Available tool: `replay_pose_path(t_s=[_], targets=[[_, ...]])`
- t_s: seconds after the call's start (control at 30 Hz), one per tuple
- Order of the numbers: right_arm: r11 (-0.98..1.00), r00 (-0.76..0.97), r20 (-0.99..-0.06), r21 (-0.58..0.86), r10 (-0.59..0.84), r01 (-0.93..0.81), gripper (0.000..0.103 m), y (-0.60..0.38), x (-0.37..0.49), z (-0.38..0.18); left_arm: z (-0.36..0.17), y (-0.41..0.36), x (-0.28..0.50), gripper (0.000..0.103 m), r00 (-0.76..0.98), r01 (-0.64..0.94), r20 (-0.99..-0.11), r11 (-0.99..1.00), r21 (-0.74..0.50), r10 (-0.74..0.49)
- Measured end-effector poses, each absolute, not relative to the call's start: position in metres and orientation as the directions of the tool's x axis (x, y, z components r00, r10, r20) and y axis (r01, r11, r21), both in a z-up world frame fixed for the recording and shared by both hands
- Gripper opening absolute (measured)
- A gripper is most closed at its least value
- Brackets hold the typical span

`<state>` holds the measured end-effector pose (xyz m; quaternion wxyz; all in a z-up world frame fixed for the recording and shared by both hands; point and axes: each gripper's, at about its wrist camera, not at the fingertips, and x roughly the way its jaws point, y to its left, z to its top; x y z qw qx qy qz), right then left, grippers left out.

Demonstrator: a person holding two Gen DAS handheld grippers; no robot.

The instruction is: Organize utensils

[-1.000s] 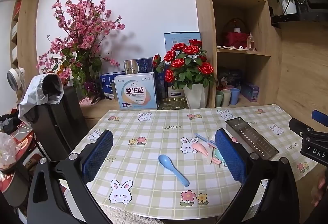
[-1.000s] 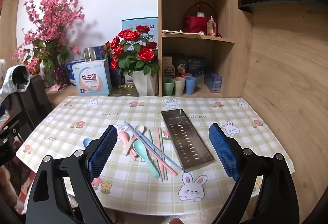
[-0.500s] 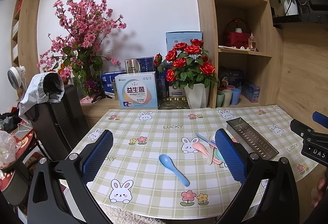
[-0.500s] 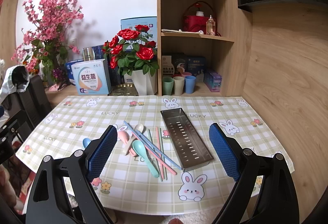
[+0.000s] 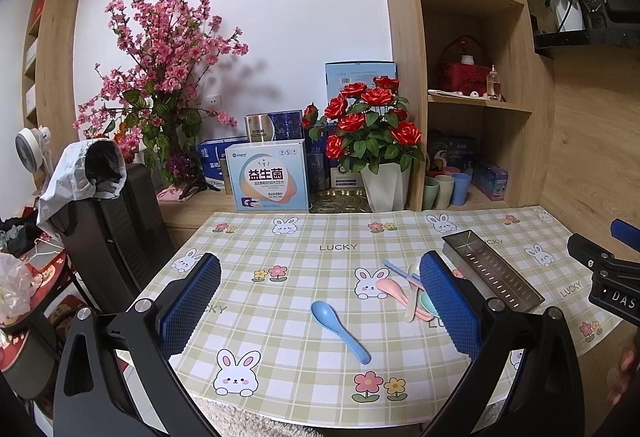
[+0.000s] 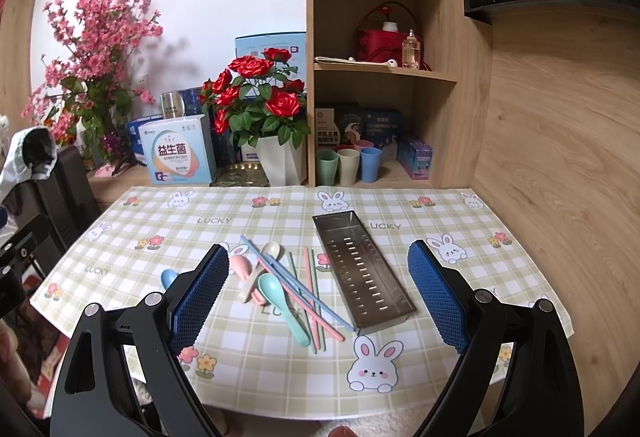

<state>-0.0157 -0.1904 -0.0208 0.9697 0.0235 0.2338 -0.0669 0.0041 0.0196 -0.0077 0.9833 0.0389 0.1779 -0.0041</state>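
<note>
A table (image 6: 500, 277) covered in a green-checked cloth printed with rabbits, flowers and the word LUCKY fills the lower half of both views, its far edge against a wooden ledge and a white wall. On the ledge stand a white pot of red roses (image 6: 260, 105), a tall spray of pink blossom (image 5: 160, 69) and several boxes; to the right of the roses rises a wooden shelf unit (image 6: 380, 49) with three cups (image 6: 348, 165) on its lowest level. A dark chair (image 5: 116, 221) draped with a grey-and-white garment stands at the table's left side. The metal tray (image 6: 362, 269) — long, narrow, slotted along its floor — lies on the right part of the cloth, its long axis running from the near edge away toward the shelves, leaning slightly left at the far end. Just left of it is a loose heap of utensils: a teal spoon (image 6: 282, 301), a pink spoon (image 6: 242, 269) and a cream spoon (image 6: 262, 265) overlapping, bowls mostly toward the far side, with pastel chopsticks (image 6: 304, 293) lying across them, roughly parallel to the tray. A blue spoon (image 5: 340, 329) lies apart to the left, bowl far-left, handle pointing near-right. The left gripper (image 5: 320, 309) and the right gripper (image 6: 316, 301) both hover above the near part of the table, fingers spread wide and holding nothing.
</note>
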Motion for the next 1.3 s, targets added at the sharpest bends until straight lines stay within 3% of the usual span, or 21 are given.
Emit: replay_pose_path(t_s=[1.3], targets=[[0.990, 0.876, -0.468, 0.009, -0.118, 0.138, 0.088, -0.1904, -0.0147, -0.0243, -0.0062, 0.0237, 0.0029, 0.097, 0.936, 0.019, -0.353, 0.997, 0.070, 0.007]])
